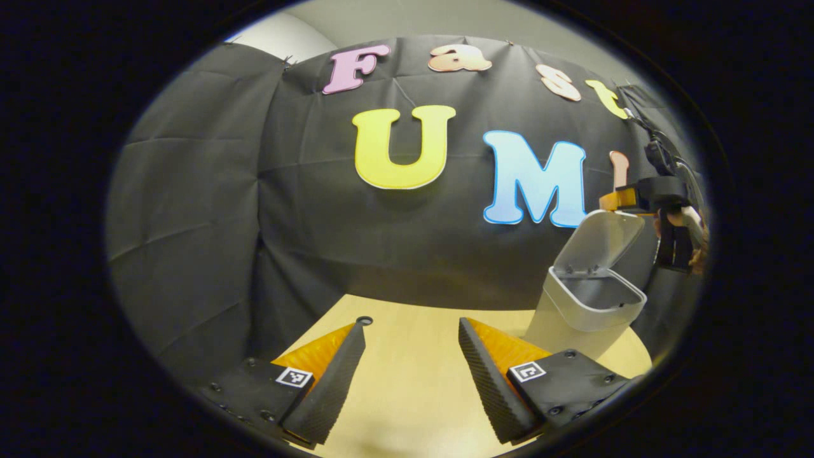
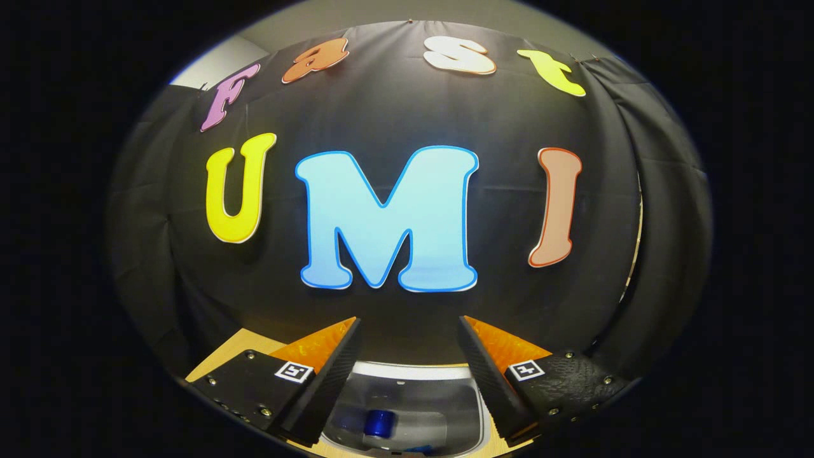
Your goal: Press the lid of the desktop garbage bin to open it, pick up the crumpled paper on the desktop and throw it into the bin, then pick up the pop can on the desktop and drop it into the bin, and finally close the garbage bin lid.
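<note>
The right gripper [image 2: 410, 356] hangs right over the open bin [image 2: 407, 407], with its two fingers spread apart and nothing between them. Down inside the bin lies a blue pop can [image 2: 379, 423]. In the left gripper view, the right gripper [image 1: 642, 202] sits up by the top edge of the raised lid [image 1: 601, 242], near the far right corner of the table [image 1: 413, 381].

The left gripper [image 1: 410, 356] is spread wide too and holds nothing. It waits over the bare middle of the table, well apart from the bin.

The can looks dropped in, so I think closing the lid is what is left.

What could go wrong: the bin looks light, so a hard or sideways push on the lid could tip it or slide it off the far edge. The lid could also spring back up if it does not click.

I cannot see the crumpled paper; it may lie under the can. The bin's bottom is cut off, and I cannot tell if the gripper touches the lid
</note>
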`<state>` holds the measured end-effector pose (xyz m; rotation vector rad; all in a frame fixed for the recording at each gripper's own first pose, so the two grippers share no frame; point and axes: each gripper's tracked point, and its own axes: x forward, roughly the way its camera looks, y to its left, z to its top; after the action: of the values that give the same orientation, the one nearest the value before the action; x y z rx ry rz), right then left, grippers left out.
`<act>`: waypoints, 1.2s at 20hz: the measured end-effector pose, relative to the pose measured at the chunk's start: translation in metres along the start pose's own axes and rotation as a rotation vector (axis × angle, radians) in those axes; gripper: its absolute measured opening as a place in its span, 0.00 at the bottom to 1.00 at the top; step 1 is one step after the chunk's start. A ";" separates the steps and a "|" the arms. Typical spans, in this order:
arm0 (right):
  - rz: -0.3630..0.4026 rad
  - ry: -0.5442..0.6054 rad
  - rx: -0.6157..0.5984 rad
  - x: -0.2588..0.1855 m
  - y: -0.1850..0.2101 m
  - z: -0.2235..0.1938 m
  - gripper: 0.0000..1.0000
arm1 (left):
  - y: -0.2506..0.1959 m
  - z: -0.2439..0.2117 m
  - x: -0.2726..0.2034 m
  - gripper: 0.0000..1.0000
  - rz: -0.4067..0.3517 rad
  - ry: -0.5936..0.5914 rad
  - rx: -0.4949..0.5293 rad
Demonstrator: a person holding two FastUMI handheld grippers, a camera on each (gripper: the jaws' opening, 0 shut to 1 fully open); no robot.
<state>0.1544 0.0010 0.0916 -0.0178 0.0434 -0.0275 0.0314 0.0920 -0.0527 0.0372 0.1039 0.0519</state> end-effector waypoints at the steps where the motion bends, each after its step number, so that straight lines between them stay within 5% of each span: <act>1: 0.004 0.009 -0.002 -0.004 0.001 -0.007 0.96 | -0.003 0.001 0.001 1.00 -0.008 0.001 0.000; 17: 0.015 0.190 0.011 -0.025 0.013 -0.129 0.96 | -0.014 0.001 0.003 0.92 -0.036 -0.003 0.035; 24: 0.005 0.201 0.001 -0.025 0.014 -0.140 0.96 | -0.006 -0.003 0.002 0.97 -0.021 0.008 0.027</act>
<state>0.1240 0.0130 -0.0477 -0.0142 0.2446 -0.0241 0.0336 0.0859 -0.0556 0.0630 0.1133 0.0292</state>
